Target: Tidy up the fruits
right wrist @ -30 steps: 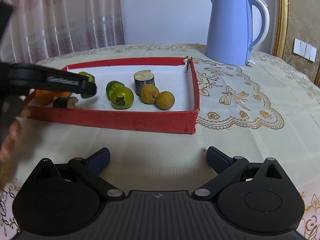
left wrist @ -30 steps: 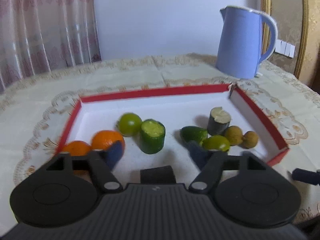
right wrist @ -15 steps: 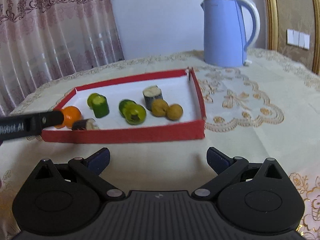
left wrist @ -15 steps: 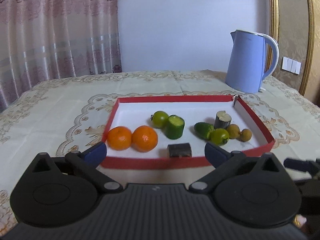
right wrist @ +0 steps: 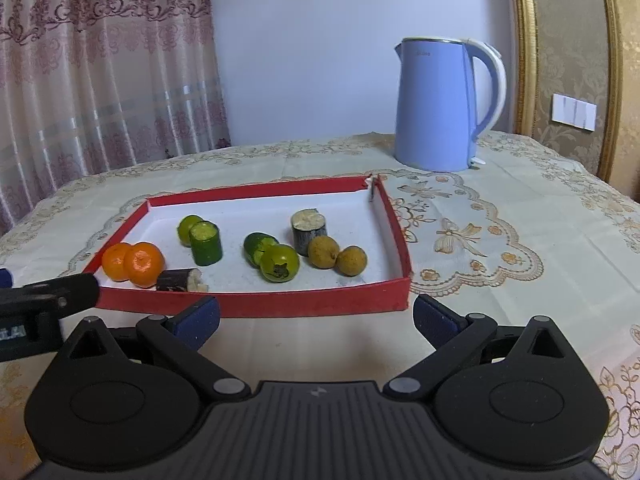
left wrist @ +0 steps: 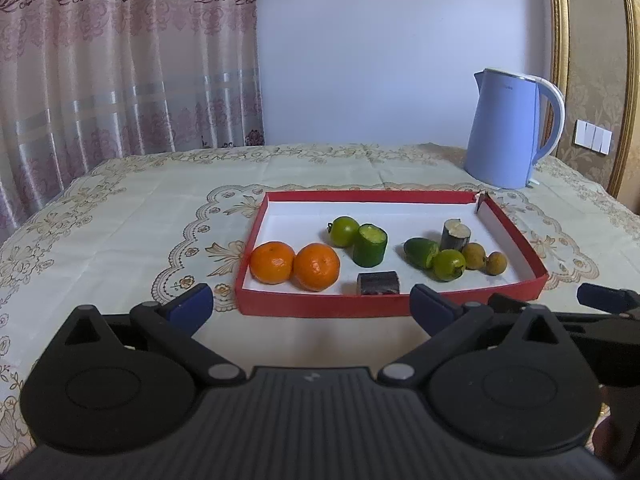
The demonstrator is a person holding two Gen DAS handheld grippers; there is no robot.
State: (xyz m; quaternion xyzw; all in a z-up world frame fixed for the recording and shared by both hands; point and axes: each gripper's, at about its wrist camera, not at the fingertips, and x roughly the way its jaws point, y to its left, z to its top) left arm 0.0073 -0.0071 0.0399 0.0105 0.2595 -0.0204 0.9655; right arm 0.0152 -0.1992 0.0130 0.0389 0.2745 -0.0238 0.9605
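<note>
Red-walled tray (left wrist: 516,236) on the embroidered tablecloth (left wrist: 120,220), holding: two oranges (left wrist: 296,267) touching at its near left corner; a dark cane piece (left wrist: 378,282) lying against the near wall; a green round fruit (left wrist: 343,231) touching an upright green cut cylinder (left wrist: 370,245); two green fruits, an upright dark stub (left wrist: 455,235) and two brown longans (left wrist: 484,259) at right. Left gripper (left wrist: 310,306) stood spread wide, its jaws having just been opening, nothing between them; right gripper (right wrist: 316,318) likewise spread and empty. Both hung short of the tray. Blue kettle (right wrist: 444,104) behind.

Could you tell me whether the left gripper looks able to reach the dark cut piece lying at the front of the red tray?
Probably yes: the left gripper is open and empty, the dark piece lies just behind the tray's low front wall, and nothing stands between them.
</note>
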